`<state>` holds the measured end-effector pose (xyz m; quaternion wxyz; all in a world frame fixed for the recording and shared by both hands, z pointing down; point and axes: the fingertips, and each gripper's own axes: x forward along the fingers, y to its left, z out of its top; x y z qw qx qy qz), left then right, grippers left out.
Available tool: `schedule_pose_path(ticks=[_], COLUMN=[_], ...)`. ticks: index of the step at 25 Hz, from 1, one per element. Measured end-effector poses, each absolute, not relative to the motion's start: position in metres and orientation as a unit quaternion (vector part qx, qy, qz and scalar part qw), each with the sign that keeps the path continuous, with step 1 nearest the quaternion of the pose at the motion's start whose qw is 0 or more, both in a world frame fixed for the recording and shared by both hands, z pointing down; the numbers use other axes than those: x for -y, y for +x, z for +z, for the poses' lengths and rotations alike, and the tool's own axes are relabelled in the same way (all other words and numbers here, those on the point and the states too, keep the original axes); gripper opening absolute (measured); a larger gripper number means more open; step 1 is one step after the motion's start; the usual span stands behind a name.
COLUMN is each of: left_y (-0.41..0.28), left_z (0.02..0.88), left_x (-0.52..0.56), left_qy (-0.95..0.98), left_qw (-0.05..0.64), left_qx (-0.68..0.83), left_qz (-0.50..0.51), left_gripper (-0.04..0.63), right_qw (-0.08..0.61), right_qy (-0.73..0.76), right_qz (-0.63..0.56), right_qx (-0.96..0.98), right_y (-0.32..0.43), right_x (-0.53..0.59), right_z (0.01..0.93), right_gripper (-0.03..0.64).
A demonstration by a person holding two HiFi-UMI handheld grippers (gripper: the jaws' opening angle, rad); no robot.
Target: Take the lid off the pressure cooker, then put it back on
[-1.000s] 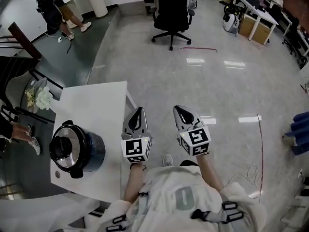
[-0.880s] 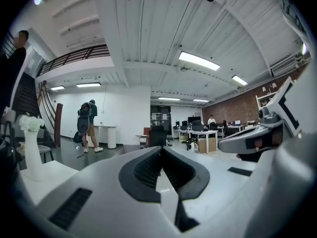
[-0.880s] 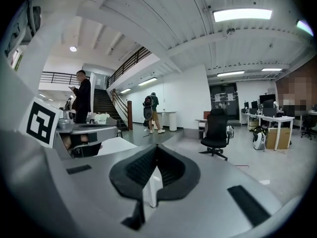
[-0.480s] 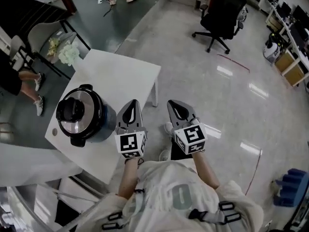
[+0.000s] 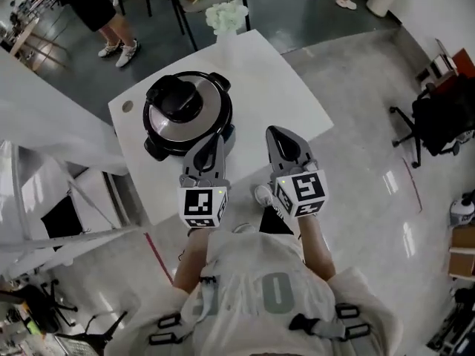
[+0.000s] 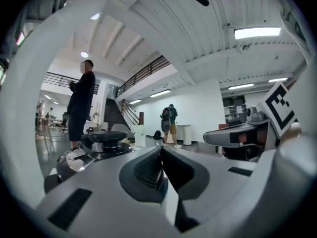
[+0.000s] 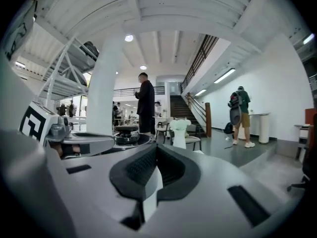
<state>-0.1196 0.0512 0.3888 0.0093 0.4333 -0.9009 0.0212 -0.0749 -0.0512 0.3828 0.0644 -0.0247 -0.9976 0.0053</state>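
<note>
Pressure cooker [image 5: 187, 113] stands just beyond closed, empty left tool [image 5: 213, 142] (right tool [image 5: 276, 134] likewise)

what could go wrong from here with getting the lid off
1. The left gripper and right gripper are both shut. If the jaws don't open first, they may just knock the lid or its knob rather than grip it.
2. The cooker sits close to one table edge, so a hard twist on the lid could slide it toward that edge.
</note>
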Motion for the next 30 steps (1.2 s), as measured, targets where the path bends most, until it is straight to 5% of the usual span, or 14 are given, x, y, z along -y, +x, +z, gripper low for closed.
schedule_pose_path(ticks=[13, 30], left_y=[-0.161, -0.149], left_z=[0.385, 0.389], left_x=[-0.117, -0.134], left_qy=[0.177, 0.023], left_qw=[0.012, 0.023], left_qx=[0.984, 0.999], left_qz=[0.013, 0.017], left_gripper=[0.018, 0.018], right_qw=[0.072, 0.068], right_qy=[-0.273, -0.362], right_qz=[-0.016, 0.006], right_qx=[0.959, 0.930], right_y=[-0.162, -0.197], right_x=[0.008, 0.018], right_z=[0.382, 0.391], right_gripper=[0.008, 0.008])
